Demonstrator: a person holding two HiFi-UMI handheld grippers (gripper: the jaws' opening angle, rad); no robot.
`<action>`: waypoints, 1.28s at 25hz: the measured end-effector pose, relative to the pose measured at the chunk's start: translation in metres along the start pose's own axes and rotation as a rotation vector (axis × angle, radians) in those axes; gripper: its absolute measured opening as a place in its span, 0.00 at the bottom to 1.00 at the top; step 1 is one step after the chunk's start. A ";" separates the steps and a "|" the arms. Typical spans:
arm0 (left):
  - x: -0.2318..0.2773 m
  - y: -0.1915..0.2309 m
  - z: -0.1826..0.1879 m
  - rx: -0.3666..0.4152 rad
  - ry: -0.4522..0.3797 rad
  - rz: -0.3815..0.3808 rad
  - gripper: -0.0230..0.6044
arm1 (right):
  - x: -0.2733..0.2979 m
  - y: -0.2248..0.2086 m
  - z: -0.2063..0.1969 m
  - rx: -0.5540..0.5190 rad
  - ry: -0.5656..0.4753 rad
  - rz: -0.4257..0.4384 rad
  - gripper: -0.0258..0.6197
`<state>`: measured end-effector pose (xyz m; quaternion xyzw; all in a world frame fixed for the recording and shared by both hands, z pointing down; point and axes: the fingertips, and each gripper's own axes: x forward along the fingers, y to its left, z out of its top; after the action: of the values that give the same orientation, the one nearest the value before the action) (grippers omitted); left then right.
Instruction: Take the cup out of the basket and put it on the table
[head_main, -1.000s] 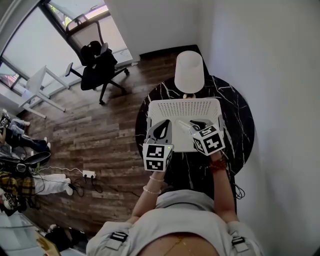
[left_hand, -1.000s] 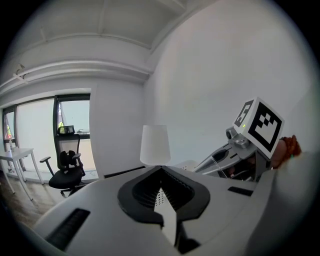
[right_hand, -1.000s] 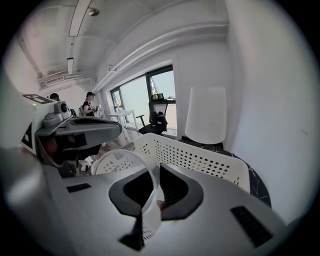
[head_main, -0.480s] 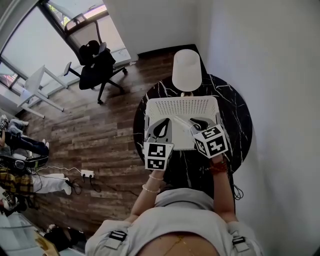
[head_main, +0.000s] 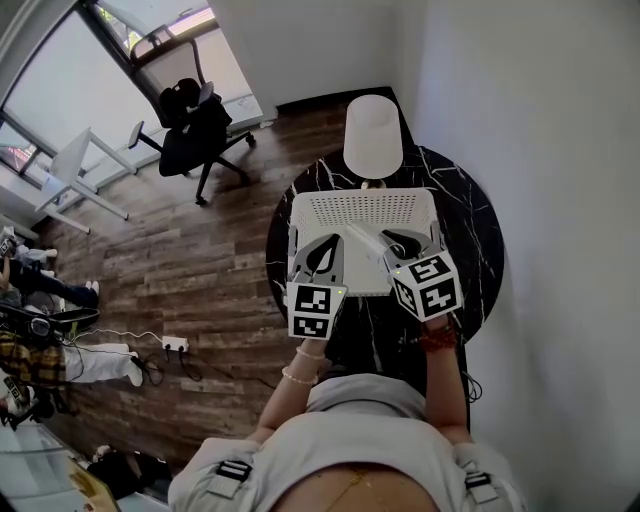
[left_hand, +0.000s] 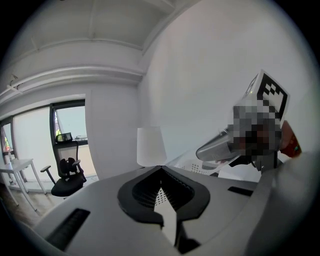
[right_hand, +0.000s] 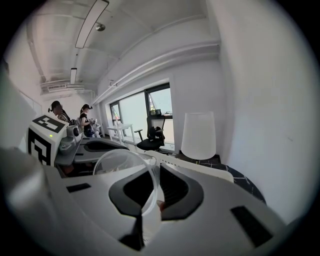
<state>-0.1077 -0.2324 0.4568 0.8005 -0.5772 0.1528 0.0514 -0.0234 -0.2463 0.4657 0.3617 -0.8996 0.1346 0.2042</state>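
A white perforated basket (head_main: 365, 205) stands on the round black marble table (head_main: 470, 240). My right gripper (head_main: 400, 240) hovers over the basket's front right part, shut on the rim of a clear plastic cup (head_main: 366, 240). In the right gripper view the cup's wall (right_hand: 125, 165) is pinched between the two dark jaws of the right gripper (right_hand: 150, 172), its mouth turned left. My left gripper (head_main: 322, 258) hangs over the basket's front left edge, its jaws closed together with nothing between them (left_hand: 161, 170). The cup is off the basket floor.
A white lampshade (head_main: 373, 138) stands on the table behind the basket. A white wall runs close along the right. A black office chair (head_main: 195, 130) and a white desk (head_main: 75, 165) stand on the wood floor to the left, where people sit at the far left edge.
My right gripper, with the cup, has drawn slightly back toward the person and to the right. The left gripper has hardly moved.
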 end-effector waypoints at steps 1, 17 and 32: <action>0.000 -0.001 0.001 -0.001 -0.002 -0.003 0.05 | -0.001 0.000 0.000 0.002 -0.004 0.000 0.08; -0.007 -0.006 0.010 0.011 -0.032 -0.001 0.05 | -0.017 0.001 0.012 -0.002 -0.068 -0.019 0.08; -0.006 -0.009 0.017 0.009 -0.046 0.006 0.05 | -0.024 0.001 0.015 -0.011 -0.079 -0.013 0.08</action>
<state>-0.0982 -0.2281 0.4393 0.8024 -0.5798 0.1370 0.0339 -0.0124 -0.2378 0.4411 0.3714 -0.9054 0.1139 0.1712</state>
